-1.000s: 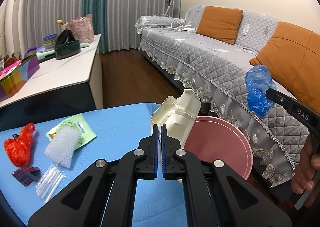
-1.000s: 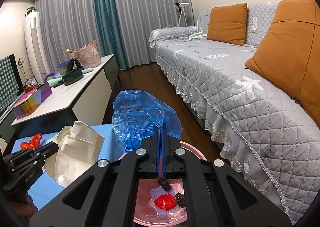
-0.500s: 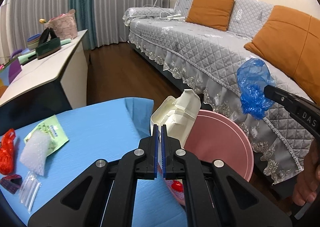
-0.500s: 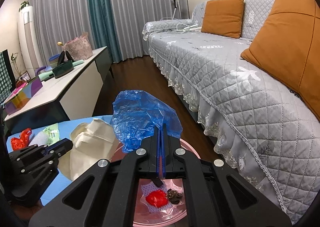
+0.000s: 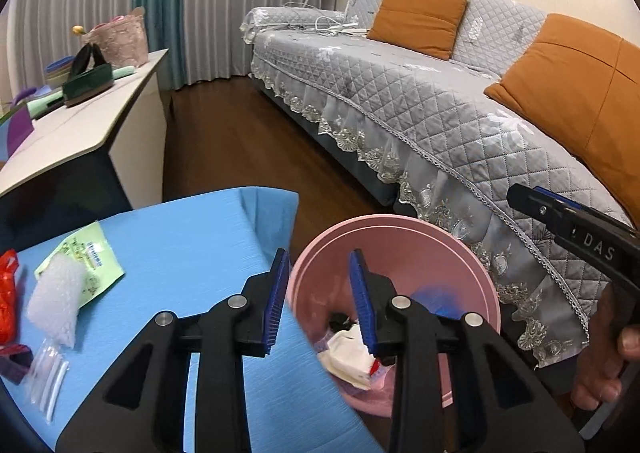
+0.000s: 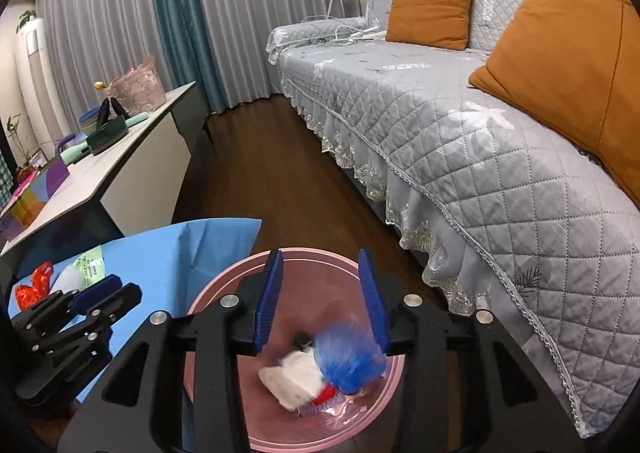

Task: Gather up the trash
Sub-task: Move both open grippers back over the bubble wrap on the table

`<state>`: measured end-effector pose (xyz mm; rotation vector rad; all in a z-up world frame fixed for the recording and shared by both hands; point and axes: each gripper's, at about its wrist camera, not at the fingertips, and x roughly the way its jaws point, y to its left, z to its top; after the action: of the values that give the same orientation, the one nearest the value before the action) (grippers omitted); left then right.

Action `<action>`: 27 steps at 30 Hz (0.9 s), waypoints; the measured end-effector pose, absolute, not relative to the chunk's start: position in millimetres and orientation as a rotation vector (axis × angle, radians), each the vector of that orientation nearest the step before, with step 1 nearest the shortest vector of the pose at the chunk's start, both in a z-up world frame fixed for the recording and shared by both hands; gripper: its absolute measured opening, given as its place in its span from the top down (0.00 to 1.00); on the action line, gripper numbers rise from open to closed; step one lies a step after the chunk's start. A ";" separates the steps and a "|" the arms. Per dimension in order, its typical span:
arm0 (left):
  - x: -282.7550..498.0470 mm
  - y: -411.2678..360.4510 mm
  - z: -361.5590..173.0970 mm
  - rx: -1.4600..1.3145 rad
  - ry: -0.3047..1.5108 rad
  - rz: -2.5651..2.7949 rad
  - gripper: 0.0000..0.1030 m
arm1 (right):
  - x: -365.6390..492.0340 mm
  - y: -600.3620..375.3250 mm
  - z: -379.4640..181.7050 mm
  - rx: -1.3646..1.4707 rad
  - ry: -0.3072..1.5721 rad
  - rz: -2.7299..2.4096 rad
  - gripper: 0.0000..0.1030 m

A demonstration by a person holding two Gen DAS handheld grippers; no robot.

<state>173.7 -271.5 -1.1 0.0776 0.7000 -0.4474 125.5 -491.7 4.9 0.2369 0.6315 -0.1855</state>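
A pink trash bin (image 5: pixel 472 273) (image 6: pixel 224 285) stands on the floor beside the blue-covered table (image 5: pixel 192 229) (image 6: pixel 168 257). Inside it lie a white crumpled carton (image 5: pixel 348 353) (image 6: pixel 292 373), a blue plastic bag (image 5: pixel 436 299) (image 6: pixel 352 357) blurred in motion, and red scraps. My left gripper (image 5: pixel 320 301) is open and empty over the bin's left rim. My right gripper (image 6: pixel 320 301) is open and empty above the bin. On the table lie a bubble-wrap piece (image 5: pixel 56 297), a green packet (image 5: pixel 86 253), a red bag (image 5: pixel 6 301) (image 6: pixel 34 287) and clear sleeves (image 5: pixel 48 381).
A grey quilted sofa (image 5: pixel 420 101) (image 6: pixel 460 125) with orange cushions (image 5: pixel 576 93) runs along the right. A white sideboard (image 5: pixel 80 125) (image 6: pixel 120 165) with a basket and boxes stands at the left. Dark wood floor (image 5: pixel 224 145) lies between them.
Both grippers opened. The white carton dropped from my left gripper and the blue bag from my right gripper into the pink bin.
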 end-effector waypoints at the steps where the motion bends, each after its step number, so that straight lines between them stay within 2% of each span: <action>1: 173.2 -268.4 -0.1 0.077 0.699 -0.445 0.69 | 125.2 -489.0 5.8 0.231 0.629 -0.181 0.61; 27: 111.9 -99.4 60.5 0.051 0.582 -0.266 0.70 | 114.2 -368.9 43.3 0.164 0.538 0.024 0.61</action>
<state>111.9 -99.4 60.5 0.0514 0.5823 -0.2663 114.2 -368.9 43.3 0.1637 0.5381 0.0235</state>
